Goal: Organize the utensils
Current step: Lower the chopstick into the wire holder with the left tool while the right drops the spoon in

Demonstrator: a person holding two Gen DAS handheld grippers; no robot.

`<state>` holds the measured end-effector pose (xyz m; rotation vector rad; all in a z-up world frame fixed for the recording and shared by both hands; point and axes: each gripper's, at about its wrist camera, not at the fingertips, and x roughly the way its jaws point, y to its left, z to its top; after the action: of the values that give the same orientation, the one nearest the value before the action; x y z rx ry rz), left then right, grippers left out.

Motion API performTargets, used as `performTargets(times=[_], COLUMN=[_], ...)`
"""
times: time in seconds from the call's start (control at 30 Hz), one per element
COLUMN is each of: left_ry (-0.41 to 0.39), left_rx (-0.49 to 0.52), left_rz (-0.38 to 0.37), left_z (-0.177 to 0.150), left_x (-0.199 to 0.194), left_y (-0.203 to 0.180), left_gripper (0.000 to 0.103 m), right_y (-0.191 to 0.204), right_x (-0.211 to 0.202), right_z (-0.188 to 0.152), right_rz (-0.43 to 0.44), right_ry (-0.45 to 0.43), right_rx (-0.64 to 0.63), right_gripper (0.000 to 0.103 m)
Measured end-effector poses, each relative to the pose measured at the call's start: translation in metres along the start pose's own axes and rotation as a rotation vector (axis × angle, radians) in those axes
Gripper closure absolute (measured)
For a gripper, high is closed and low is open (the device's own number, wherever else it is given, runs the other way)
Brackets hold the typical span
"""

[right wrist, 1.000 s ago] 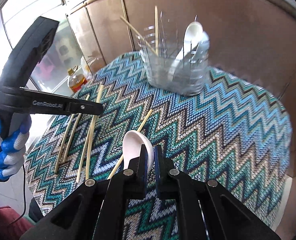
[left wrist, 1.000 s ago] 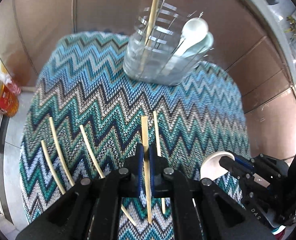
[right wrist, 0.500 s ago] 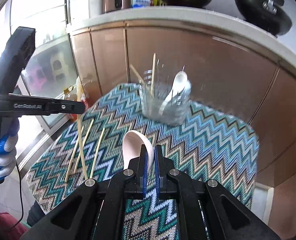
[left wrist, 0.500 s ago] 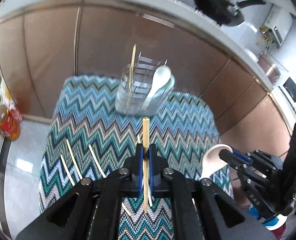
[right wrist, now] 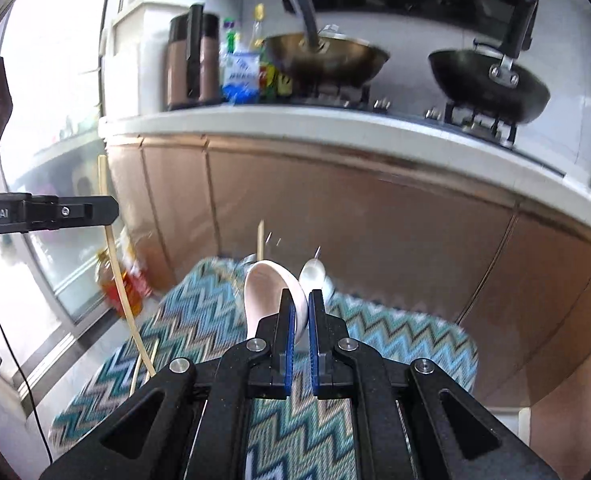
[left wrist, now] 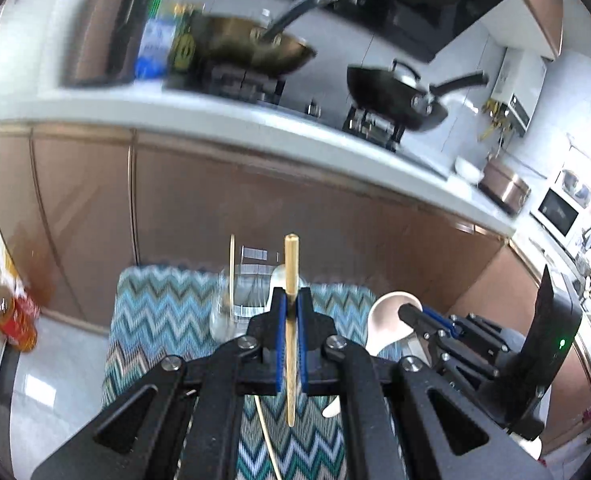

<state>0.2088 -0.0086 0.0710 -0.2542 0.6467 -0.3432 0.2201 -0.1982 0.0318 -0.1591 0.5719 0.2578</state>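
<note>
My left gripper (left wrist: 291, 300) is shut on a wooden chopstick (left wrist: 291, 276) and holds it upright, high above the zigzag cloth (left wrist: 163, 308). My right gripper (right wrist: 300, 304) is shut on a white ceramic spoon (right wrist: 265, 296), also lifted; the spoon shows in the left wrist view (left wrist: 387, 320) to the right. The clear utensil holder (left wrist: 251, 296) stands at the far end of the cloth with a chopstick and a white spoon in it. In the right wrist view the left gripper (right wrist: 95, 210) holds its chopstick (right wrist: 113, 248) at the left.
Loose chopsticks (right wrist: 143, 364) lie on the cloth at the left. Brown cabinets (right wrist: 335, 220) rise behind the table, under a counter with woks (right wrist: 327, 60). An oil bottle (left wrist: 9, 316) stands on the floor at the left.
Both grippers have risen well above the table and tilted up, each keeping its hold. The holder now looks farther and lower, and the counter with the stove has come into view.
</note>
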Motion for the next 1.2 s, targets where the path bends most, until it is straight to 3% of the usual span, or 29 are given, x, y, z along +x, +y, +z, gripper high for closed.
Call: performTargets(times=[0.17,0.37,0.7,1.0,1.13,1.2], left_ry=[-0.086,-0.097,-0.084,-0.086,-0.083,-0.08], left_rx=[0.004,-0.018,-0.044,-0.002,0.024,0.028], left_rz=[0.027,0.065,0.123,0.174,0.169,0.159], left_z=[0.032,0.051,0.046,0.03,0.018,0.015], left_x=[0.02,0.074,0.146,0.188,0.196,0.194], left_y=[0.0,0.014,0.042,0.047,0.046,0.046], left_gripper=[0.098,0.098,0.098,0.098,0.097,0.097], right_y=[-0.01,-0.011,-0.007,-0.003,-0.002,-0.003], right_x=[0.02,0.065,0.135,0.167,0.175,0.174], right_z=[0.025,0.04,0.032,0.008,-0.009,-0.013], right_rz=[-0.058,-0.103,-0.173,-0.165,-0.12,-0.113], right_ry=[-0.068,-0.104,-0.118,-0.133,-0.109,-0.099], right_rx=[0.01,-0.003,-0.012,-0.026,-0.013,-0.01], right_gripper=[0.097,0.097,0.097,0.096,0.088,0.075])
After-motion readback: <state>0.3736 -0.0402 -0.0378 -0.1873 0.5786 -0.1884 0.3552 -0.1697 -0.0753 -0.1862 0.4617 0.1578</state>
